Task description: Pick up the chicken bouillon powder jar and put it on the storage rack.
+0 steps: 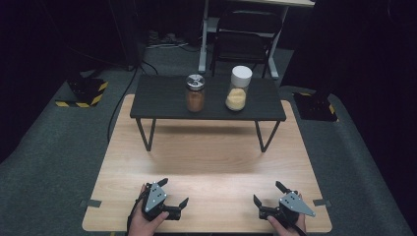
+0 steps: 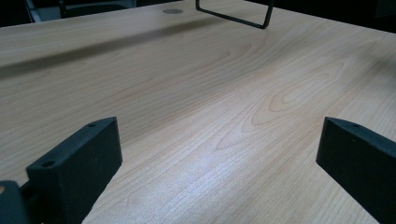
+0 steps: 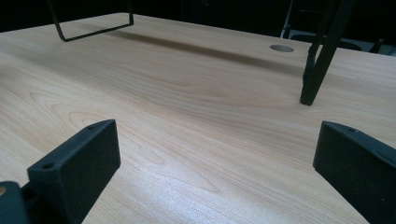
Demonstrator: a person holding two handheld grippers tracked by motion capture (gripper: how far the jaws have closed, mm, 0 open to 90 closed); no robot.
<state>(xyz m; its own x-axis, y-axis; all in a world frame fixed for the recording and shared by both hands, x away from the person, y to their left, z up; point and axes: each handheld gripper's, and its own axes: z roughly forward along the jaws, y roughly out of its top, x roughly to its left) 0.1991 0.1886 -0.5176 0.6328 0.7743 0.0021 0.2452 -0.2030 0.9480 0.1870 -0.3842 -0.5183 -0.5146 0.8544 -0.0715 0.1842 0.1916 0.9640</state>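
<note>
Both grippers (image 1: 173,192) (image 1: 268,193) wide open

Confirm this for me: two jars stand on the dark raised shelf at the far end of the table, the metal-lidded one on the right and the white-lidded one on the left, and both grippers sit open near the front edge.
One thing is wrong: the sides are swapped. In the high view the metal-lidded jar stands on the left of the dark shelf and the white-lidded jar on the right. The rest holds: the left gripper and right gripper sit open near the front edge.

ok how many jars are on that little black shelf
2. The metal-lidded jar of brown powder stands left of centre on the black shelf; the white-lidded jar of yellow powder stands to its right.
</note>
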